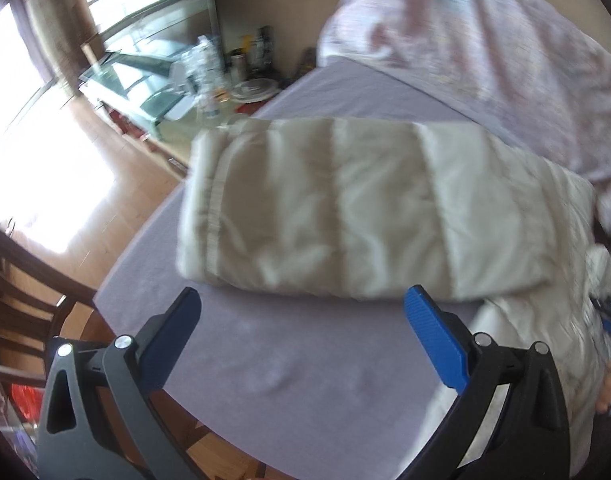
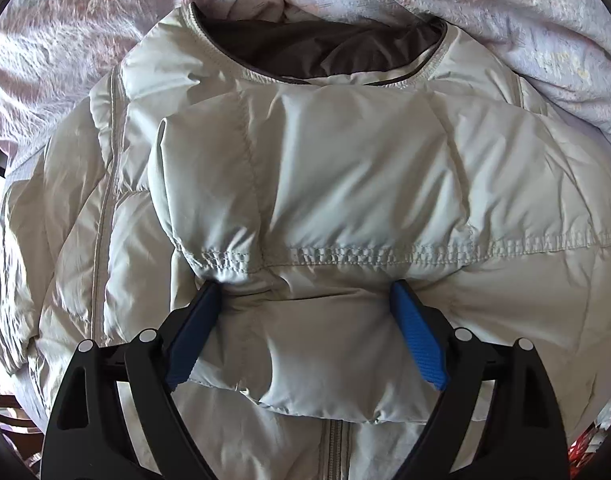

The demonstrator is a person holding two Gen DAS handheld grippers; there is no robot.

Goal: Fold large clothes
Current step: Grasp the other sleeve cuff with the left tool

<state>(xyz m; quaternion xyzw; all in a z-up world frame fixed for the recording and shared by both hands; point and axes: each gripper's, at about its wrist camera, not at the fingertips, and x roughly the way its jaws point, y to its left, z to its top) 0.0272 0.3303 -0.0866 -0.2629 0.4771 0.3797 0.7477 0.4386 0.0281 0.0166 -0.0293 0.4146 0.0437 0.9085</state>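
Note:
A pale grey-white puffer jacket (image 2: 345, 184) lies on a lilac bed sheet (image 1: 289, 360). In the right wrist view its dark-lined collar (image 2: 317, 50) is at the top and one sleeve (image 2: 385, 168) is folded across the chest. My right gripper (image 2: 305, 292) is open, its blue fingers pressed into the padding just below the sleeve's cuff seam. In the left wrist view the other sleeve (image 1: 345, 208) stretches out flat over the sheet. My left gripper (image 1: 301, 296) is open and empty, just short of that sleeve's near edge.
A crumpled floral duvet (image 1: 505, 48) is bunched behind the jacket, also in the right wrist view (image 2: 85, 32). Left of the bed are a wooden floor, a cluttered glass table (image 1: 209, 80) and a dark wooden chair (image 1: 21, 300). The bed edge (image 1: 145, 236) runs close to my left gripper.

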